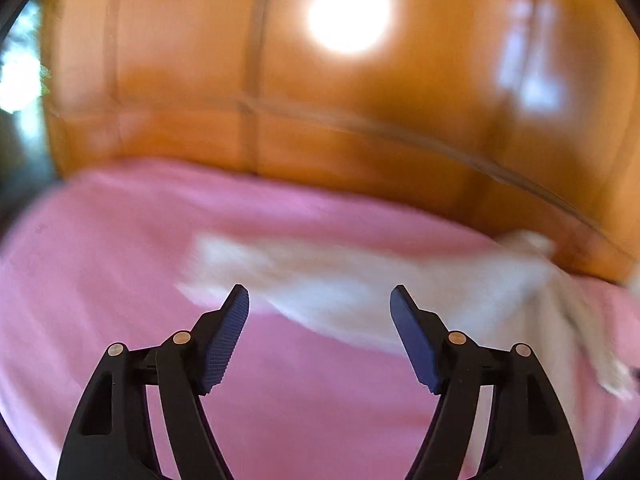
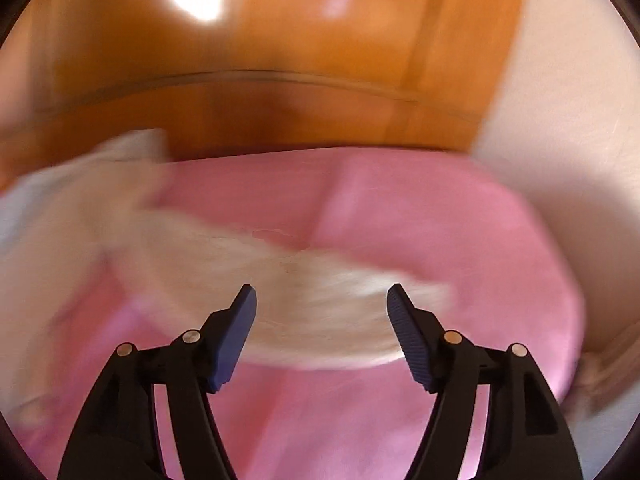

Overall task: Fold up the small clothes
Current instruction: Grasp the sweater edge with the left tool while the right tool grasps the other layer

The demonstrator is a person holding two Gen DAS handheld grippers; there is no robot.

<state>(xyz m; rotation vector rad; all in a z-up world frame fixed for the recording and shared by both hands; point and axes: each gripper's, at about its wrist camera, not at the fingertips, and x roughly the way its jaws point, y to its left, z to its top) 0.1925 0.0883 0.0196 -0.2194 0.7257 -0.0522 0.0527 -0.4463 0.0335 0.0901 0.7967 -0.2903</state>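
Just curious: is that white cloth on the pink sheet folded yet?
Cannot tell: the white cloth lies blurred on the pink sheet, no fold edge readable.

Both views are motion-smeared: the white garment [image 1: 360,280] reads as a pale streak on the pink cover [image 1: 120,280], so edges, folds and garment type can't be told (same streak in the right view [image 2: 200,248]). The orange wooden panel [image 1: 360,120] behind is soft too, with a blown-out glare spot [image 1: 348,14] hiding its surface. The garment's right end runs into the lens rim in the left view, its left end off-frame in the right view.
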